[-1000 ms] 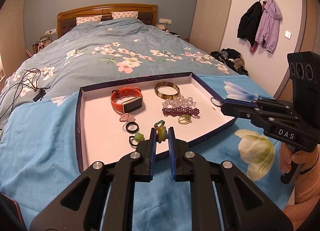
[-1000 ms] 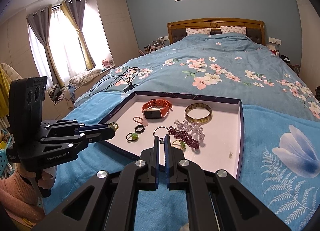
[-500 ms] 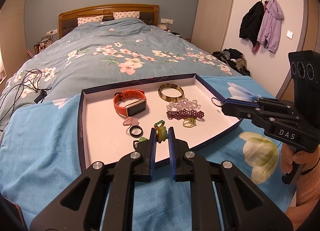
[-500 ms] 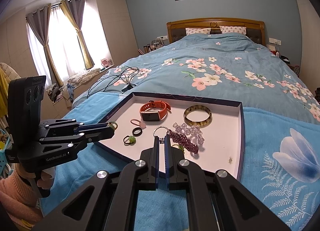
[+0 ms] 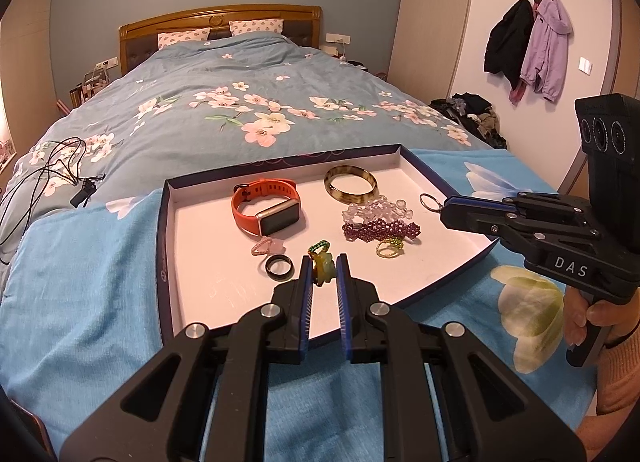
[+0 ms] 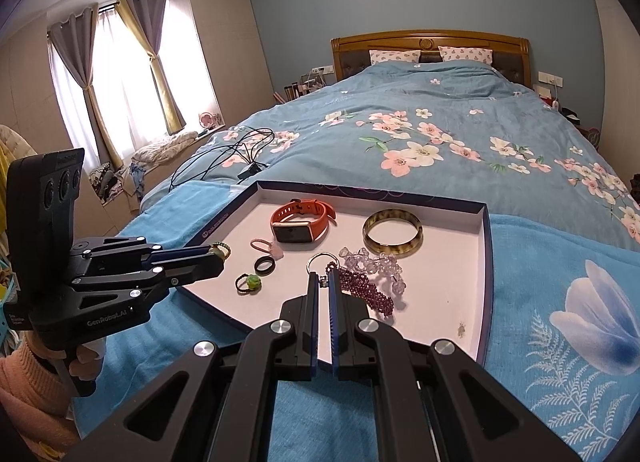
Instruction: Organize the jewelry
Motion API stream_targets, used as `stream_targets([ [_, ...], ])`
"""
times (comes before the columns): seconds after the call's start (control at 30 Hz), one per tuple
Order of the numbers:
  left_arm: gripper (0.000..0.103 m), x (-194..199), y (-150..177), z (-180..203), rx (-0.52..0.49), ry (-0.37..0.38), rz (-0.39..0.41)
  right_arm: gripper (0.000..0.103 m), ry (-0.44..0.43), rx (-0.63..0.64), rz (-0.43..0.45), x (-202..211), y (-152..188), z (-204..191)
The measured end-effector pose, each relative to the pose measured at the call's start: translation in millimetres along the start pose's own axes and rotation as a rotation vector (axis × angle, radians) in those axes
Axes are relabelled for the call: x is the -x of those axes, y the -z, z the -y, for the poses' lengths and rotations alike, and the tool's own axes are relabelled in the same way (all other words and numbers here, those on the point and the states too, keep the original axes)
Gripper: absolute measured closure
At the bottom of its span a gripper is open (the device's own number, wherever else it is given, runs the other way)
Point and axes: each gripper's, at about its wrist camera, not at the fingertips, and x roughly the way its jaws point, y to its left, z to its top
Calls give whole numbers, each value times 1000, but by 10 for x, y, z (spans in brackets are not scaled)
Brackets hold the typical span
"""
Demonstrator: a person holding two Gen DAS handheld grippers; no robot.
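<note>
On the blue blanket (image 5: 100,302) at the foot of the bed lies a shallow tray (image 5: 161,246) with a dark blue rim and a pale floor; all positions below are given relative to this tray.

Left gripper (image 5: 323,268): held above the near rim, jaws drawn narrow and clamped on a green pendant (image 5: 322,268) with a beaded loop at its top. In the right wrist view the same gripper (image 6: 218,254) reaches in over the left rim.

Right gripper (image 6: 323,282): held above the tray's near half, jaws nearly together, gripping the small clasp of a metal ring (image 6: 318,262). In the left wrist view this ring (image 5: 430,201) projects from the gripper tip over the right rim.

Contents on the tray floor:
- orange smartwatch (image 5: 266,211), far centre;
- brown bangle (image 5: 351,184), far right;
- clear bead bracelet (image 5: 378,209), just nearer than the bangle;
- purple bead bracelet (image 5: 380,230), touching the clear one;
- yellow-green ring (image 5: 388,249), at the purple beads' near edge;
- pink ring (image 5: 267,248), just nearer than the watch;
- black ring (image 5: 280,266), beside the pink ring;
- green-stone ring (image 6: 249,282), near the left rim.
</note>
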Motion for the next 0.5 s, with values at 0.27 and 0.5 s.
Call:
stream_targets([
  [0.27, 91, -51, -11, 3, 2, -10, -10, 100, 4, 3, -8, -26, -11, -5],
  [0.5, 91, -93, -23, -12, 7, -17, -22, 100, 11, 7, -17, -64, -22, -8],
])
